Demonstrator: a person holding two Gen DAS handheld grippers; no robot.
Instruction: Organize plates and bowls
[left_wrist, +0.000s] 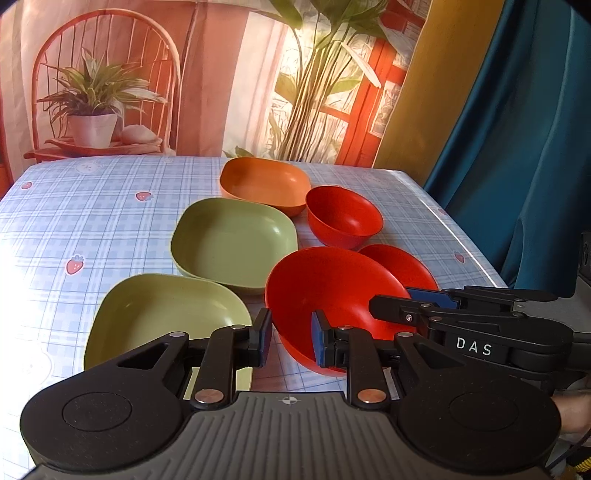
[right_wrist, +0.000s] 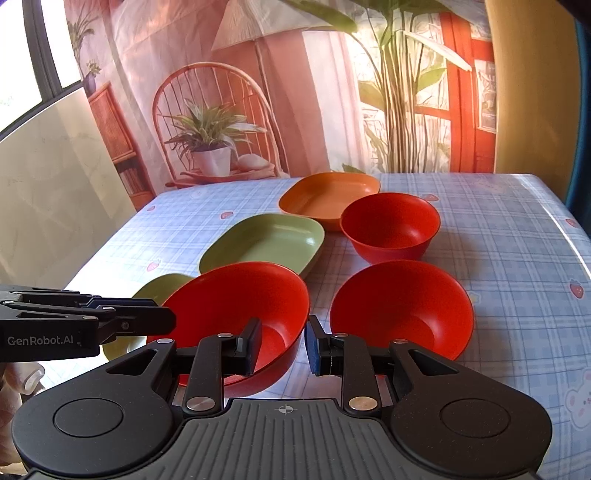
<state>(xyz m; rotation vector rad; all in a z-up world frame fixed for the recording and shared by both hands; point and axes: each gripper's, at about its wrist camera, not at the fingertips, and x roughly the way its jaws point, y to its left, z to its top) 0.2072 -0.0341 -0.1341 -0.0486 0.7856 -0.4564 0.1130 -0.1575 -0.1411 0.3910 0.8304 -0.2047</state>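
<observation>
Three red bowls, two green square plates and an orange square plate lie on the checked tablecloth. The nearest red bowl (left_wrist: 328, 295) (right_wrist: 240, 310) sits tilted and lifted; its rim lies between the pads of both grippers. My left gripper (left_wrist: 291, 339) straddles its near left rim, pads slightly apart. My right gripper (right_wrist: 282, 345) straddles its right rim, also slightly apart. A second red bowl (right_wrist: 402, 314) (left_wrist: 402, 266) rests just right of it, a third (right_wrist: 389, 229) (left_wrist: 343, 218) behind. The green plates (left_wrist: 232, 243) (left_wrist: 162, 314) lie left, the orange plate (left_wrist: 264, 184) at the back.
The table (right_wrist: 517, 258) ends at the right by a blue curtain (left_wrist: 517, 166). A printed backdrop with chair and plants hangs behind. The left gripper's body (right_wrist: 74, 325) crosses the right wrist view at the left; the right gripper's body (left_wrist: 472, 325) crosses the left wrist view.
</observation>
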